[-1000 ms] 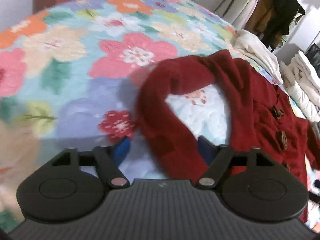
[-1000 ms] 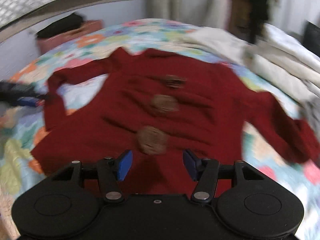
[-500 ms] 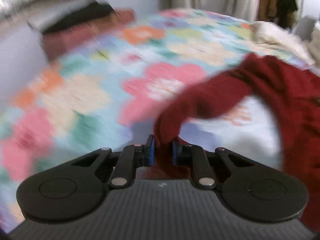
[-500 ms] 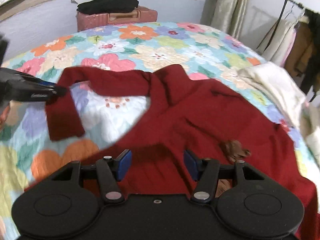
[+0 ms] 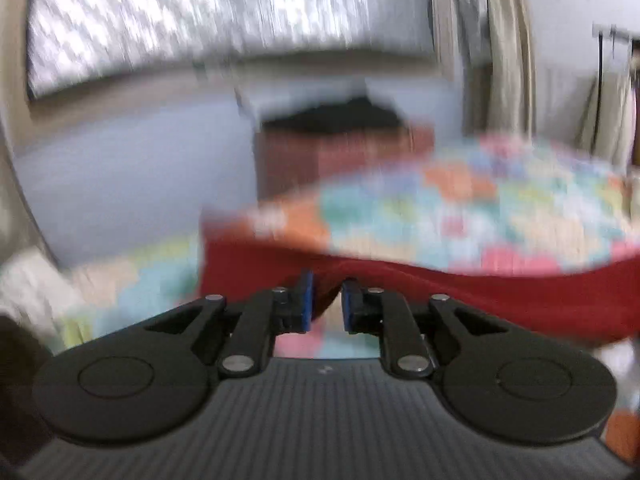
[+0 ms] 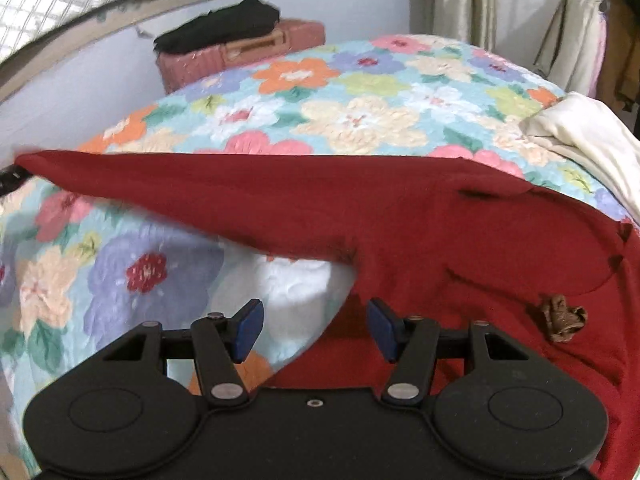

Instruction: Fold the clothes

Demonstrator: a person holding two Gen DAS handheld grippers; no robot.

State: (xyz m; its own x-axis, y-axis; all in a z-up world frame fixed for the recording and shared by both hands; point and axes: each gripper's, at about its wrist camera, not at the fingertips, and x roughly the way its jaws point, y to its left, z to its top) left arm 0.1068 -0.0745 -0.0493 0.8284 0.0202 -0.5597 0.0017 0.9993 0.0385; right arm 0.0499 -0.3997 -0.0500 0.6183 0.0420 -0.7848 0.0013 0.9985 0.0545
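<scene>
Since a second ago, my left tool [image 5: 325, 302] has gone from spread wide over the sleeve to clenched on its cuff end, and it has lifted and swung the sleeve outward, so the bent sleeve now stretches in a long straight band. My right tool [image 6: 316, 330] has slid from above the buttons to the armpit area and stands released, nothing between its blue pads.

The red cardigan [image 6: 500, 248] lies front-up on the floral bed [image 6: 352, 96], filling the lower right of the right wrist view. Its sleeve [image 6: 208, 188] runs from centre frame to the left edge, raised off the quilt, with a shadow under it. I judge the fold to be at its start: the body is still spread flat, no panel is turned over, and this first sleeve is only pulled out, not yet laid across the chest. The other sleeve and the body folds all appear to remain.

The right wrist view is sharp and shows the whole sleeve line, one brown toggle button [image 6: 562, 318] at lower right, a cream garment [image 6: 584, 144] at the right edge, and a pink suitcase [image 6: 240, 56] at the back. The left wrist view is heavily blurred, but only it shows red cloth pinched between the left tool's pads, low in the centre.
</scene>
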